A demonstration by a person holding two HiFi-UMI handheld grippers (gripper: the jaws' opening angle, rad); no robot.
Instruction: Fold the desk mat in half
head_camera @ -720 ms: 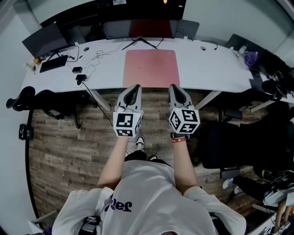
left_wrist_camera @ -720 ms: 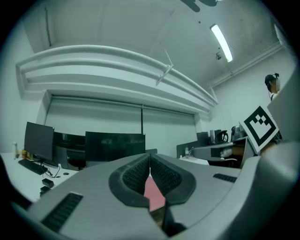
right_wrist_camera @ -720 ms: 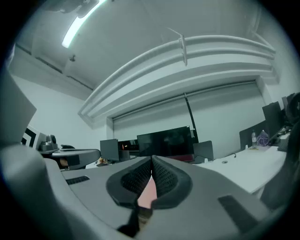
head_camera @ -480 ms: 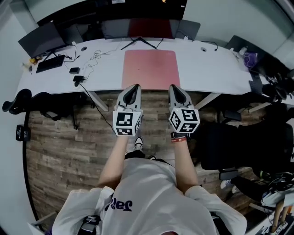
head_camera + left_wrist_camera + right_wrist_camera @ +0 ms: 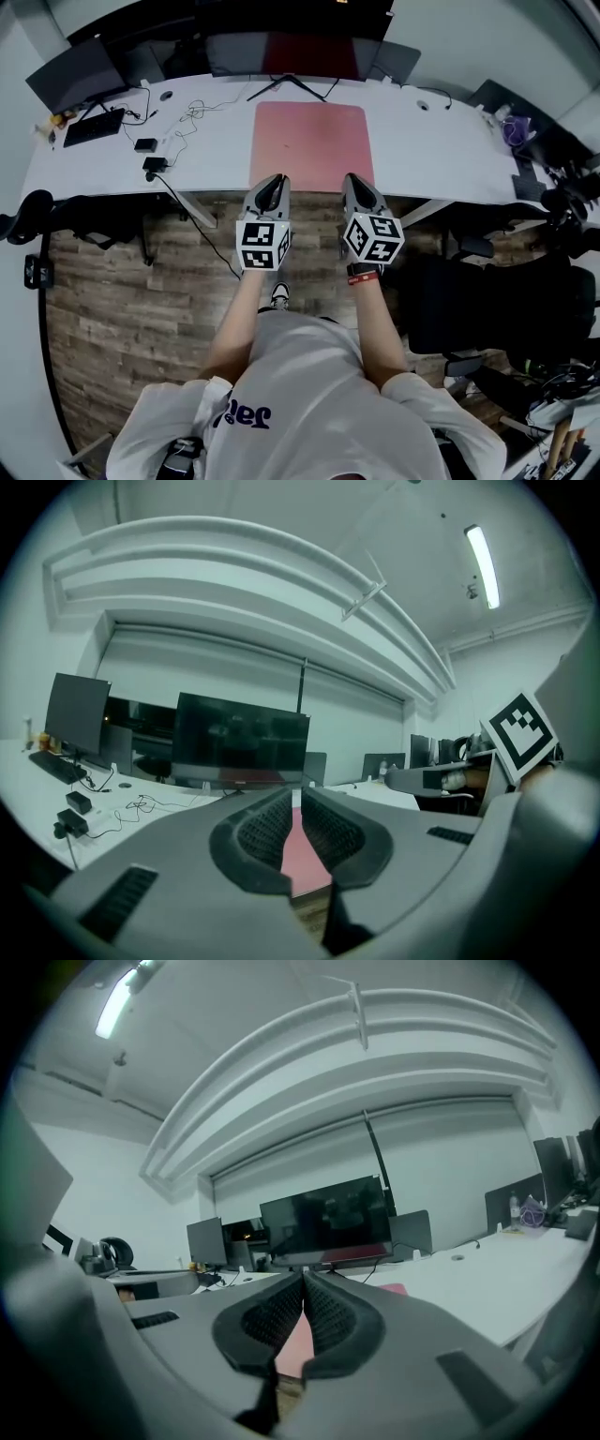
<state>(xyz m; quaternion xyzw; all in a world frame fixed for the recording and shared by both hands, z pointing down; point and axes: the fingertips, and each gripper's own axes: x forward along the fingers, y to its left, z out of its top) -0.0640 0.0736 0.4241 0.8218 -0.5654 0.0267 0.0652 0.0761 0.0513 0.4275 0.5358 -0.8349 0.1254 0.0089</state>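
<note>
A plank floor (image 5: 131, 319) runs under a long white tabletop (image 5: 441, 141), and a dark monitor (image 5: 300, 52) stands at the tabletop's back edge. The pink desk mat (image 5: 311, 141) lies flat and unfolded in the middle of the tabletop, in front of the monitor, reaching nearly to the front edge. The person holds both tongs side by side in the air near that edge, clear of the mat. The left tongs (image 5: 272, 180) and right tongs (image 5: 352, 180) are each clenched on nothing. A black keyboard (image 5: 94, 127) sits far left.
</note>
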